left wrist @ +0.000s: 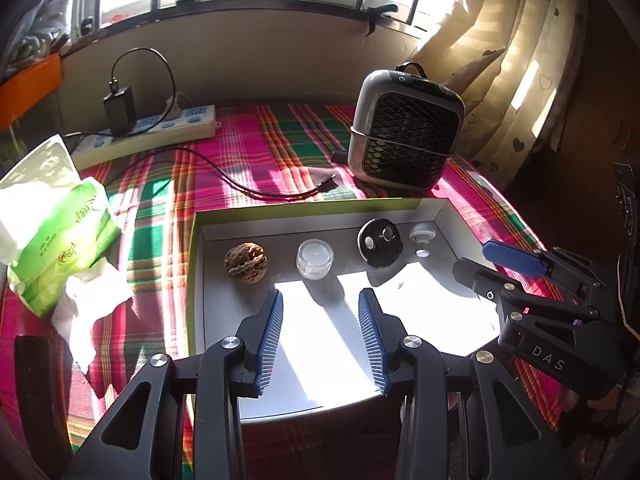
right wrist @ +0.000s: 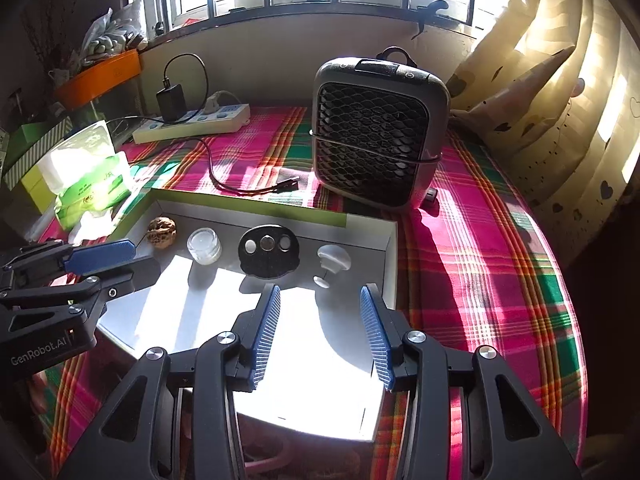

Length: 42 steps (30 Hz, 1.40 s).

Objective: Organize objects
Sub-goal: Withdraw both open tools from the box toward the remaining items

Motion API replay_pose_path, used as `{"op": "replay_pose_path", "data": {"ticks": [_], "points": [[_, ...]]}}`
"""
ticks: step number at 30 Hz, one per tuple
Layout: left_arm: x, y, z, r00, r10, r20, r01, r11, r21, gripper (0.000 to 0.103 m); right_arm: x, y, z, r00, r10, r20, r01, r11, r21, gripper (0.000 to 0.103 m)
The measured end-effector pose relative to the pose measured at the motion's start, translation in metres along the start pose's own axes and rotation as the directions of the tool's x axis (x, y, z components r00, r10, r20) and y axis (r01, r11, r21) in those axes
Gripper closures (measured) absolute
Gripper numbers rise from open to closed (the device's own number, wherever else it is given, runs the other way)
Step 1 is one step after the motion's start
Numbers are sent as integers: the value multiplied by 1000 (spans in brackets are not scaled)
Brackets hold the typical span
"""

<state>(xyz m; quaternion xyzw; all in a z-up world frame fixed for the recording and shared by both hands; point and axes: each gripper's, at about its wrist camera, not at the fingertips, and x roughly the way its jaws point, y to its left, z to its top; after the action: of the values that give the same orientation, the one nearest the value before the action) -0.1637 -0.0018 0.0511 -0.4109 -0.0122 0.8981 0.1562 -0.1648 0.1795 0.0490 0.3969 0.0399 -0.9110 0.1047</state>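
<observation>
Grey cardboard forms the shallow tray (left wrist: 208,280) with a green rim on your plaid-covered bench, and four small things sit in a row along its far wall. From the left wrist view they run from 11 o'clock to 1 o'clock: a brown wrinkled walnut (left wrist: 245,266), a clear glass jar (left wrist: 315,258) with something white inside, a black round disc (left wrist: 380,243) with small holes, and a white plastic knob (left wrist: 421,235) with a small white button just in front of it.

Your left gripper (left wrist: 321,336) hovers over the near tray floor, jaws spread and empty; your right gripper (right wrist: 320,334) does the same at the tray's right side.

The walnut looks light, hard and rough, so a pinch across its middle should hold. Take the jar by its side walls: it is likely slick and breakable. The disc lies flat and thin; expect to catch its edge. The knob seems light and apt to roll.
</observation>
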Motion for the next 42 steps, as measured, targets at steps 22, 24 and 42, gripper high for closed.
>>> {"op": "replay_pose_path", "data": {"ticks": [22, 24, 42], "points": [[-30, 3, -54, 991, -132, -18, 132, 991, -12, 66, -46, -14, -52, 1000, -10, 25, 9, 998, 54, 59], [-27, 3, -56, 990, -139, -25, 139, 990, -16, 66, -48, -16, -57, 1000, -14, 19, 13, 998, 61, 59], [-30, -3, -79, 965, -250, -79, 248, 968, -30, 66, -50, -18, -87, 999, -19, -35, 22, 996, 87, 59]]}}
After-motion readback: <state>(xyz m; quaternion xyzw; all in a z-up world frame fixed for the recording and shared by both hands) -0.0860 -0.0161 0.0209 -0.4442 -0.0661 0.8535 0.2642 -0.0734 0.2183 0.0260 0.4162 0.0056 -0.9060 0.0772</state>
